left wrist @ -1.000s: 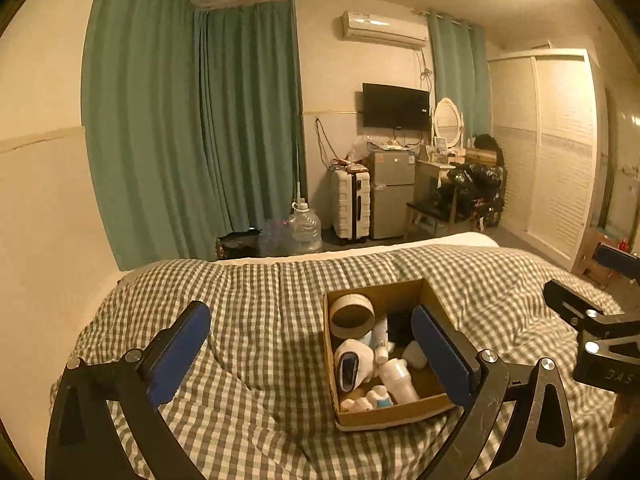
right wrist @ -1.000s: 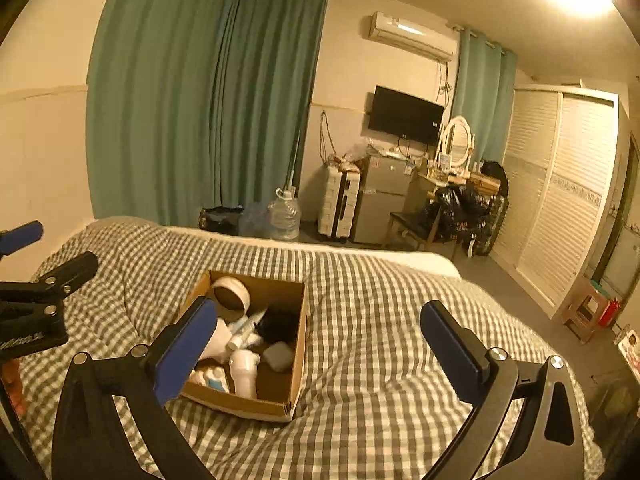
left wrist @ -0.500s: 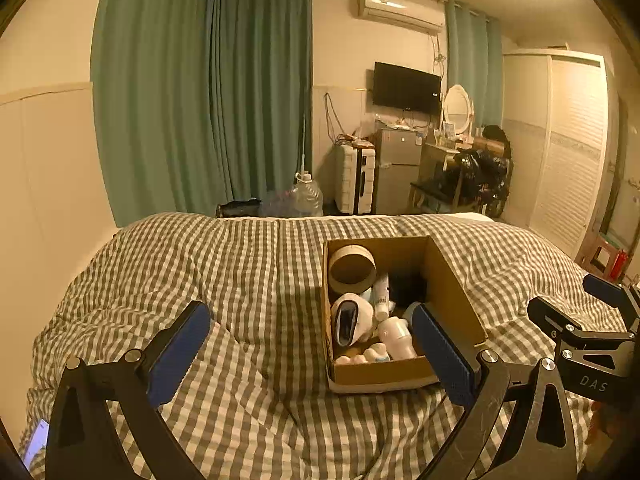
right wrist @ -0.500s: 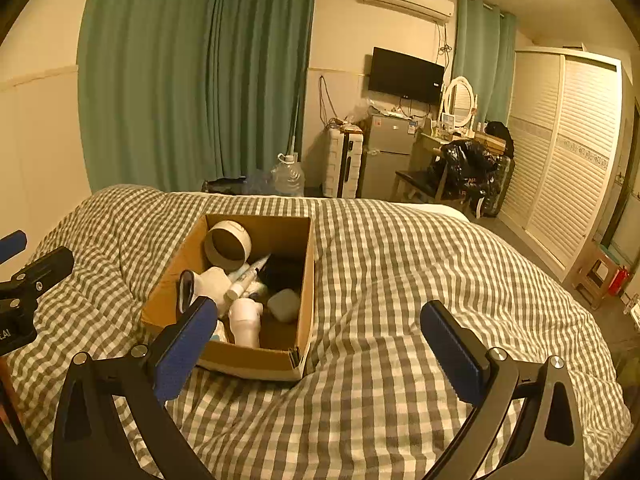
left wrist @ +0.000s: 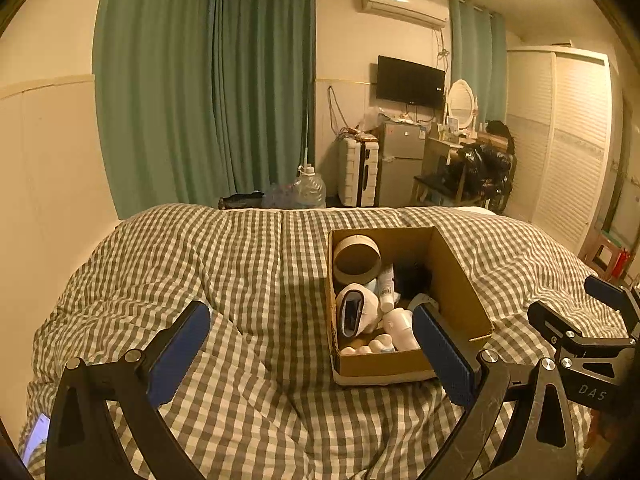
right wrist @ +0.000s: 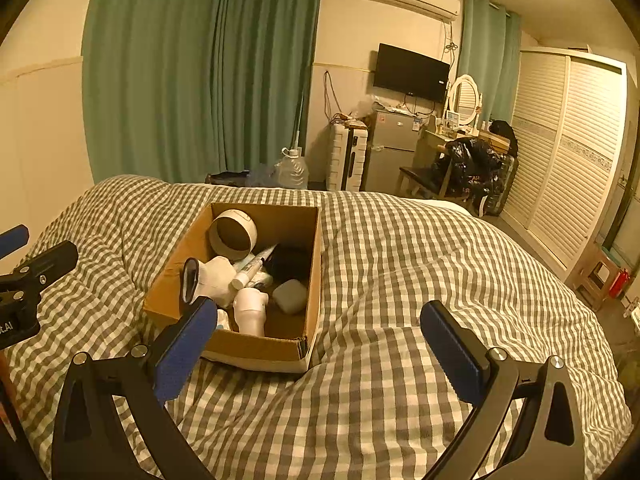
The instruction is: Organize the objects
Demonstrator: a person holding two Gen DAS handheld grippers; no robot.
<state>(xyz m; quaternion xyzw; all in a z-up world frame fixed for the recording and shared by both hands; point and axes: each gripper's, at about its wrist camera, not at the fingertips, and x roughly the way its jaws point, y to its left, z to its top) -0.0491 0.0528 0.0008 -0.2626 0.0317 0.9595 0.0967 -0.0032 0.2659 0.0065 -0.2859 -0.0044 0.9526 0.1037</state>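
Both the left gripper (left wrist: 310, 350) and right gripper (right wrist: 320, 344) gape wide, empty. Risk: soft bed (right wrist: 400, 280) may tip box (right wrist: 256, 350).

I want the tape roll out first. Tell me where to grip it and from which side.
Grip the tape roll across its upper rim, coming from above with the left gripper. It leans on edge in the cardboard box's far corner, rim exposed and clear of the other items.
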